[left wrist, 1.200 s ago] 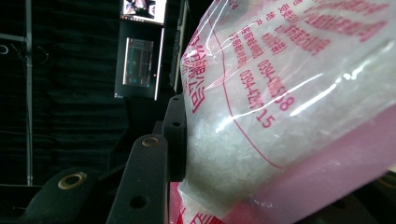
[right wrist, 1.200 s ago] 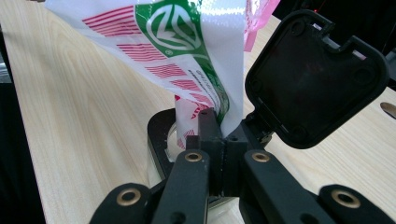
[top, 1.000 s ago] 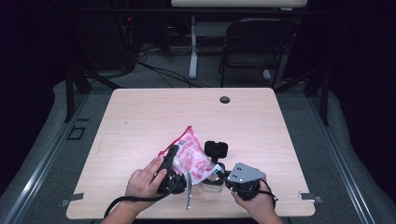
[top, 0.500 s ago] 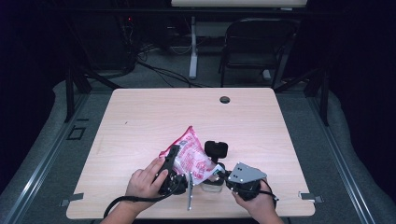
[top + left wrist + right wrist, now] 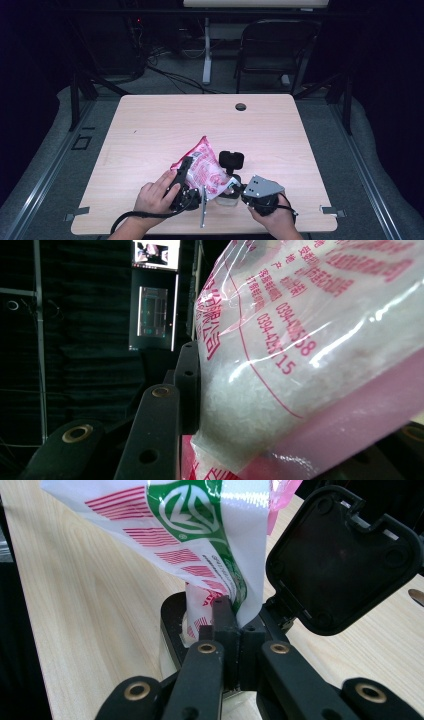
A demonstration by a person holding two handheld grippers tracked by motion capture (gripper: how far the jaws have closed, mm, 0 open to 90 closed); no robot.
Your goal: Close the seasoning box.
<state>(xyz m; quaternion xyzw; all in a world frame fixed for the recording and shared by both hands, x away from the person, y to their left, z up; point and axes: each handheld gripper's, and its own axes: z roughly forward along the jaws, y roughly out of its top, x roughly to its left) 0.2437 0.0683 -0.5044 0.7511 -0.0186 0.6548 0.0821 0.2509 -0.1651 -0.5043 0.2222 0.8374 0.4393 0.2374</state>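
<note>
So the bag (image 5: 205,167) is tilted over the jar (image 5: 229,196) near the table's (image 5: 150,130) front edge, its long axis sloping down into the jar mouth. Left gripper (image 5: 187,172) is clamped around the bag's fat upper body. Right gripper (image 5: 235,625) is pinched tight on the bag's bottom corner, right at the jar rim, lid (image 5: 345,555) flipped open behind it. Pouring depends on that corner staying over the mouth, I'd say.
</note>
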